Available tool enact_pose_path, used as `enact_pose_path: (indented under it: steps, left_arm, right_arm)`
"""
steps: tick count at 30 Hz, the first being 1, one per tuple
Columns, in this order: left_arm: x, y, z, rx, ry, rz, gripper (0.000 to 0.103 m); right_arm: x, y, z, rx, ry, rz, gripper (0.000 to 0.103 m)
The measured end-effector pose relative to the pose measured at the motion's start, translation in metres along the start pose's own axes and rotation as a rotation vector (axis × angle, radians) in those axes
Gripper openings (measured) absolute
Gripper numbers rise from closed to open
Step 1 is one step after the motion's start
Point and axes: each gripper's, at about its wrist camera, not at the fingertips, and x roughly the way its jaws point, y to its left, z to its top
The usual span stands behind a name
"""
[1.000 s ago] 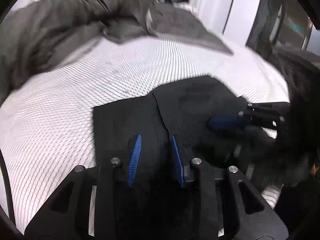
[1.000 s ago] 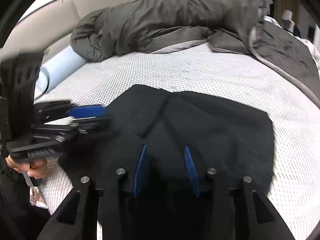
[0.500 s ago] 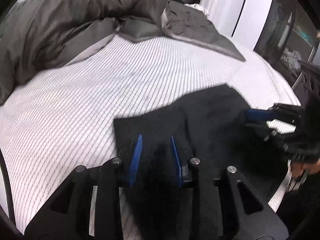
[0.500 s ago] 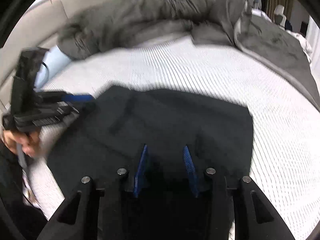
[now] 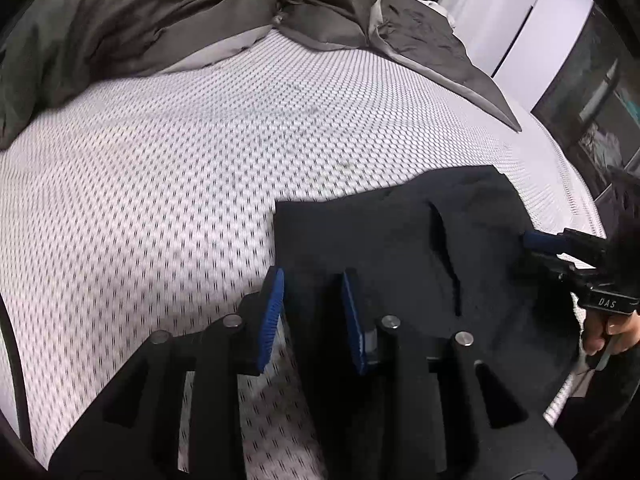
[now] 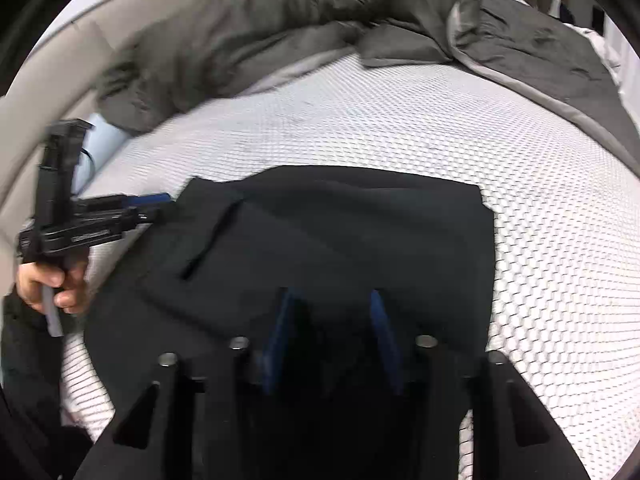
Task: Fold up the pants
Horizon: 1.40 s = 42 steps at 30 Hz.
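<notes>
Black pants (image 5: 400,248) lie folded flat on the white mesh mattress (image 5: 160,200). My left gripper (image 5: 312,312) hovers at their left edge. Its jaws are opening a little, with a clear gap and dark cloth below the blue pads, not pinched. My right gripper (image 6: 332,332) is over the near right part of the pants (image 6: 340,232). Its jaws are opening and the pads stand apart over the fabric. Each view shows the other gripper at the pants' side, the right gripper (image 5: 540,242) and the left gripper (image 6: 156,204), each in a person's hand (image 6: 52,284).
A crumpled grey duvet (image 5: 140,20) is piled along the far side of the bed. A light blue roll pillow (image 6: 104,140) lies by the beige headboard (image 6: 40,80). White doors (image 5: 532,40) stand past the bed's far right corner. The person's dark sleeve is at the near edge.
Both grippers slid apart sideways over the pants, the left toward the left edge and the right toward the right side. The right jaws stand wider than before.
</notes>
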Motion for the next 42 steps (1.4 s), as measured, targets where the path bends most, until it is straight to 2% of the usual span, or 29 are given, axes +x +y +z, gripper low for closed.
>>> enact_pose_path:
  steps: [2, 3, 4, 5, 6, 8, 11, 12, 16, 19, 26, 28, 32, 34, 35, 39, 42]
  left_arm:
    - [-0.015, -0.001, -0.015, -0.037, -0.012, -0.007, 0.037]
    - [-0.020, -0.002, -0.026, -0.050, -0.015, -0.017, 0.044]
    - [-0.031, -0.006, -0.043, -0.077, -0.018, -0.035, 0.048]
    - [-0.035, -0.009, -0.053, -0.097, -0.018, -0.048, 0.050]
    - [-0.037, -0.010, -0.063, -0.132, -0.020, -0.062, 0.052]
    - [-0.035, -0.011, -0.084, -0.163, -0.009, -0.062, 0.057]
    - [-0.039, -0.018, -0.102, -0.185, -0.046, -0.075, 0.057]
    - [-0.040, -0.022, -0.104, -0.177, -0.058, -0.058, 0.057]
    - [-0.042, -0.037, -0.108, -0.104, -0.068, 0.016, 0.057]
    - [-0.044, -0.042, -0.110, -0.085, -0.068, 0.036, 0.058]
    - [-0.044, -0.039, -0.108, -0.072, -0.067, 0.027, 0.059]
    - [-0.043, -0.037, -0.106, -0.067, -0.065, 0.030, 0.059]
    - [-0.043, -0.036, -0.105, -0.060, -0.067, 0.031, 0.057]
    - [-0.041, -0.036, -0.099, -0.035, -0.072, 0.030, 0.054]
    - [-0.039, -0.036, -0.094, -0.019, -0.079, 0.036, 0.054]
    - [-0.034, -0.029, -0.084, -0.061, -0.094, 0.039, 0.054]
    - [-0.048, -0.037, -0.091, -0.049, -0.132, 0.080, 0.054]
  right_arm:
    - [-0.021, -0.006, -0.008, 0.022, -0.037, 0.015, 0.061]
    - [-0.029, -0.009, -0.014, 0.031, -0.053, -0.003, 0.075]
    - [-0.039, -0.017, -0.022, 0.049, -0.068, -0.041, 0.083]
    - [-0.043, -0.026, -0.030, 0.069, -0.076, -0.061, 0.083]
    - [-0.049, -0.038, -0.038, 0.110, -0.077, -0.051, 0.083]
    - [-0.049, -0.060, -0.052, 0.220, -0.045, 0.032, 0.083]
    - [-0.041, -0.076, -0.057, 0.290, -0.008, 0.145, 0.083]
    - [-0.036, -0.078, -0.058, 0.300, 0.011, 0.169, 0.083]
    - [-0.023, -0.077, -0.053, 0.287, 0.032, 0.142, 0.083]
    - [-0.016, -0.068, -0.049, 0.256, 0.036, 0.124, 0.082]
    - [-0.008, -0.055, -0.043, 0.219, 0.019, 0.097, 0.080]
    - [-0.003, -0.051, -0.039, 0.219, 0.013, 0.093, 0.069]
    - [0.001, -0.040, -0.029, 0.194, 0.003, 0.073, 0.057]
    - [0.002, -0.037, -0.028, 0.178, -0.008, 0.067, 0.047]
    - [0.003, -0.033, -0.024, 0.165, -0.022, 0.063, 0.045]
    - [0.017, -0.031, -0.007, 0.161, -0.053, 0.019, 0.045]
    - [0.006, -0.029, -0.007, 0.133, -0.066, -0.007, 0.053]
